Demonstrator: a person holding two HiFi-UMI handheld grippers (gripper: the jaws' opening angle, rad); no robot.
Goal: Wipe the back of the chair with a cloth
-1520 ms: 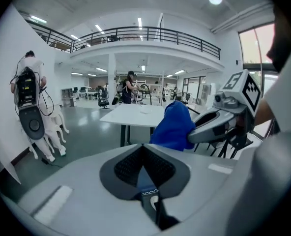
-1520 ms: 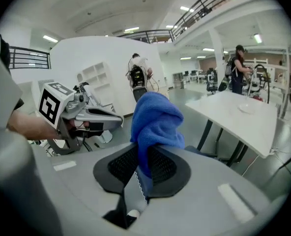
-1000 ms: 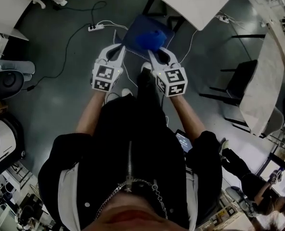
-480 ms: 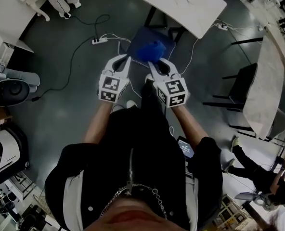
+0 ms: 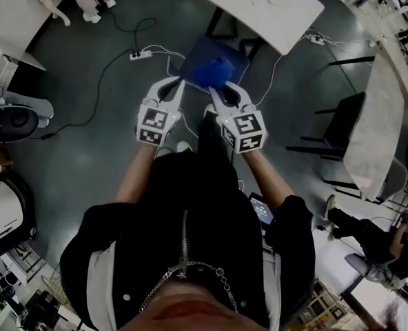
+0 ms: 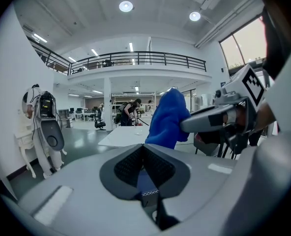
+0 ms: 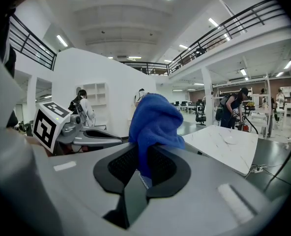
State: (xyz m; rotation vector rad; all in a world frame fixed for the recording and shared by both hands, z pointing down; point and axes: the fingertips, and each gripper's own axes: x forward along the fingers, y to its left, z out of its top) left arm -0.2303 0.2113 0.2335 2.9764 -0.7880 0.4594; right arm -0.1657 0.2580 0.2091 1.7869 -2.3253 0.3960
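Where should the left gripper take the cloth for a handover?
Probably the loose bunch of the cloth standing past the right gripper, whose jaws pinch its lower edge. Bring the left gripper in from the left, jaws opened first.

Head view looked steeply down from above; both gripper views faced level along their jaws, close, sharing the cloth (image 6: pixel 167 117).

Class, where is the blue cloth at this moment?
In the head view the cloth sits top centre, pinched in the right gripper, over the chair that stands by the white table.
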